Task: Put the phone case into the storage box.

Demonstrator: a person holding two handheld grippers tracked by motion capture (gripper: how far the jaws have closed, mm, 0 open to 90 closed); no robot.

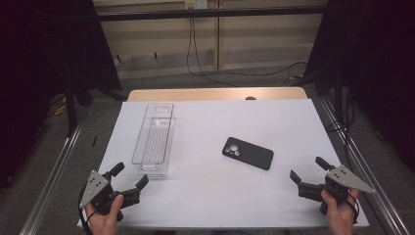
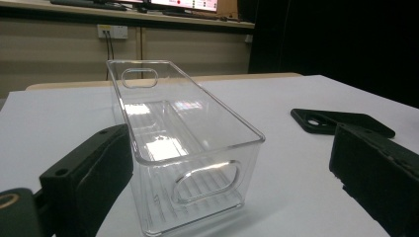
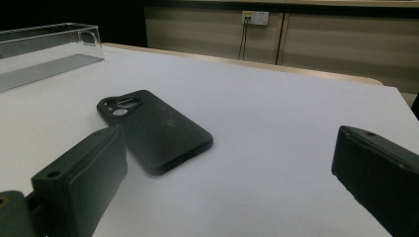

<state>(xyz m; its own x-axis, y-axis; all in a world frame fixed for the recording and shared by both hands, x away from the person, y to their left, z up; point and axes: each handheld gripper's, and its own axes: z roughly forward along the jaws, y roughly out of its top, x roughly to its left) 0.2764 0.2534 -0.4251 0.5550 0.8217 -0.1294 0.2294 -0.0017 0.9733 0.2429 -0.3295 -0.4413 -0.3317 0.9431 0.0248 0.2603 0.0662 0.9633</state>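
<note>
Just ahead of the left gripper (image 1: pixel 129 178), jaws spread wide and holding nothing: a clear plastic bin (image 1: pixel 153 139), long and rectangular, glossy walls, ribbed floor, an oval handle slot cut in each end. Near end of the bin just beyond the jaw tips, not touching. Ahead of the right gripper (image 1: pixel 307 169) and a little to its left, lying flat on the white table (image 1: pixel 205 196): a black phone case (image 1: pixel 247 152), matte, rounded corners, camera cutouts at one end. Right gripper likewise released, jaws at full spread, empty, well short of the case. In the left gripper view, the phone case (image 2: pixel 341 121) partly cut off behind the right-hand jaw. In the right gripper view, the bin (image 3: pixel 47 44) cropped at the frame's edge, its transparent walls hard to trace against the dark backdrop. Jaws blocky, black, faintly grainy.
</note>
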